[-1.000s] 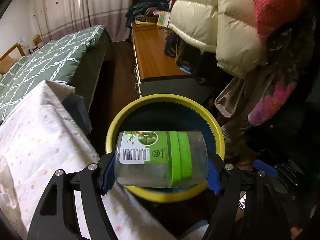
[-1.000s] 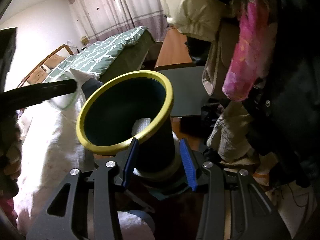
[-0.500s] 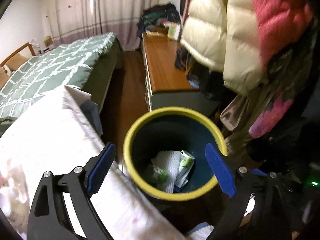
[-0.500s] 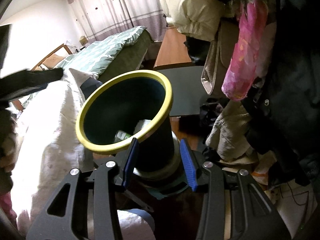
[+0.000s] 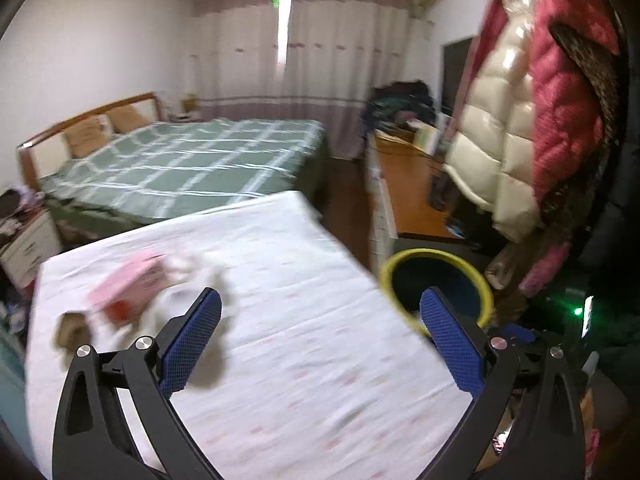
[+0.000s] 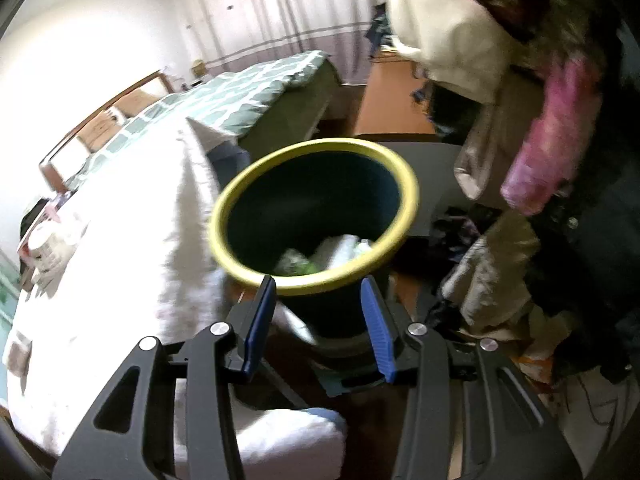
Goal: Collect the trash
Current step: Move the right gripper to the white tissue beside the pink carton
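Your left gripper (image 5: 320, 312) fills the bottom of its frame, its jaws opening wide with nothing between the blue, cross-hatched pads (image 5: 192, 340). Beneath it spreads a soft white sheet (image 5: 304, 320) with pale dots. At centre left, blurred, lie a pink carton (image 5: 128, 284) and crumpled white paper (image 5: 200, 276).

Your right gripper (image 6: 318, 312) sits at bottom centre of its frame, jaws apart on either side of the bin (image 6: 316, 204), a round dark tub with a smooth yellow rim; you cannot tell whether the pads press its wall. Crumpled white and green trash (image 6: 320, 256) lies inside, low in the opening.
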The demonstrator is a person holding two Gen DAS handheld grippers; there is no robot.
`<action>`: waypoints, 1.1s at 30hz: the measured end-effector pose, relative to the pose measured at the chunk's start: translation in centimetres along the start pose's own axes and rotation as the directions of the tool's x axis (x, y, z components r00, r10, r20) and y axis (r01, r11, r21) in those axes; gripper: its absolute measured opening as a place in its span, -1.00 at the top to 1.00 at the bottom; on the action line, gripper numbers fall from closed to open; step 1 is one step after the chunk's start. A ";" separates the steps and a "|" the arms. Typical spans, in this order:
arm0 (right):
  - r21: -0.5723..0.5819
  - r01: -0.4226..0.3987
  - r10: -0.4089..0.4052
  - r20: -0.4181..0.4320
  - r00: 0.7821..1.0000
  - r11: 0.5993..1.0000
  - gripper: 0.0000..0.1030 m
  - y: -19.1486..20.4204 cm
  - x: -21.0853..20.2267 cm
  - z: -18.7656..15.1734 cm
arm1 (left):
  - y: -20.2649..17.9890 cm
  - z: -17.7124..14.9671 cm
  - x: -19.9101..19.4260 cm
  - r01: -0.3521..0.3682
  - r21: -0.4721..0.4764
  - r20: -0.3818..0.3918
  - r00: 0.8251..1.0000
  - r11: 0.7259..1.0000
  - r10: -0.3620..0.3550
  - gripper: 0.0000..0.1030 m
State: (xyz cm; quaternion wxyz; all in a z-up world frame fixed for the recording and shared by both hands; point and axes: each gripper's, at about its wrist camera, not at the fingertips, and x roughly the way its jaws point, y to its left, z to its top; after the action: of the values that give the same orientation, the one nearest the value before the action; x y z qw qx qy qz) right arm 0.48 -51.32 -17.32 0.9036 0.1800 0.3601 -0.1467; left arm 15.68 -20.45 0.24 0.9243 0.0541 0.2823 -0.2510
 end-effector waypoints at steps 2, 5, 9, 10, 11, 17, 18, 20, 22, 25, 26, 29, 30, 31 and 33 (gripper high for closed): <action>-0.032 -0.022 0.022 -0.003 1.000 0.999 0.16 1.6 0.1 0.2 | 2.3 -1.3 -1.8 -0.060 -0.031 0.013 0.998 0.998 0.060 -0.91; -0.084 -0.068 0.067 -0.015 0.998 0.994 0.15 4.6 0.3 0.7 | 5.8 -3.6 -3.8 -0.122 -0.082 -0.002 0.992 0.989 0.123 -0.91; -0.181 -0.126 0.125 -0.021 0.992 0.975 0.15 9.8 0.2 1.6 | 10.5 -6.8 -5.8 -0.198 -0.157 -0.032 0.980 0.967 0.196 -0.91; -0.202 -0.148 0.146 -0.027 0.989 0.968 0.15 11.2 0.3 1.8 | 11.3 -7.5 -6.1 -0.210 -0.169 -0.037 0.978 0.963 0.206 -0.91; -0.220 -0.170 0.167 -0.034 0.985 0.961 0.15 12.4 0.3 2.0 | 12.3 -8.1 -6.4 -0.223 -0.185 -0.044 0.975 0.957 0.219 -0.91; -0.321 -0.304 0.288 -0.097 0.953 0.897 0.14 20.7 0.8 2.6 | 15.2 -10.2 -7.8 -0.251 -0.237 -0.042 0.968 0.939 0.248 -0.91; -0.335 -0.317 0.299 -0.105 0.948 0.887 0.14 21.8 0.9 2.7 | 15.7 -10.4 -8.2 -0.259 -0.236 -0.036 0.965 0.936 0.258 -0.91; -0.361 -0.348 0.326 -0.123 0.937 0.865 0.14 24.5 1.1 2.9 | 15.9 -10.5 -8.6 -0.271 -0.237 -0.028 0.962 0.933 0.272 -0.91; -0.376 -0.365 0.340 -0.133 0.931 0.852 0.14 26.7 1.7 3.6 | 16.4 -10.6 -9.0 -0.280 -0.241 -0.022 0.959 0.929 0.283 -0.91; -0.379 -0.374 0.340 -0.154 0.928 0.847 0.14 28.9 3.9 5.3 | 17.1 -10.9 -9.3 -0.283 -0.254 -0.028 0.958 0.925 0.286 -0.91; -0.374 -0.378 0.338 -0.169 0.926 0.847 0.14 29.6 4.7 5.9 | 17.4 -11.0 -9.2 -0.284 -0.259 -0.031 0.958 0.923 0.286 -0.91; -0.363 -0.391 0.327 -0.226 0.917 0.846 0.14 32.1 7.9 8.3 | 17.8 -11.3 -8.9 -0.287 -0.267 -0.043 0.957 0.920 0.287 -0.91; -0.357 -0.393 0.321 -0.245 0.915 0.847 0.14 32.9 9.0 9.0 | 18.0 -11.3 -8.8 -0.287 -0.270 -0.046 0.957 0.919 0.285 -0.91; -0.354 -0.393 0.315 -0.259 0.913 0.849 0.14 33.6 10.0 9.4 | 18.1 -11.3 -8.7 -0.286 -0.272 -0.049 0.958 0.919 0.284 -0.91; -0.348 -0.390 0.301 -0.283 0.911 0.852 0.14 34.8 11.6 10.3 | 18.4 -11.3 -8.5 -0.287 -0.274 -0.052 0.958 0.918 0.283 -0.91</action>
State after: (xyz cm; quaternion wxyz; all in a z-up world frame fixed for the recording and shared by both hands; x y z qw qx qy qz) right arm 28.45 -26.27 -10.90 0.8874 0.0701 0.4406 0.1159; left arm 13.14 1.90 -5.32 0.9477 -0.0346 0.3093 -0.0712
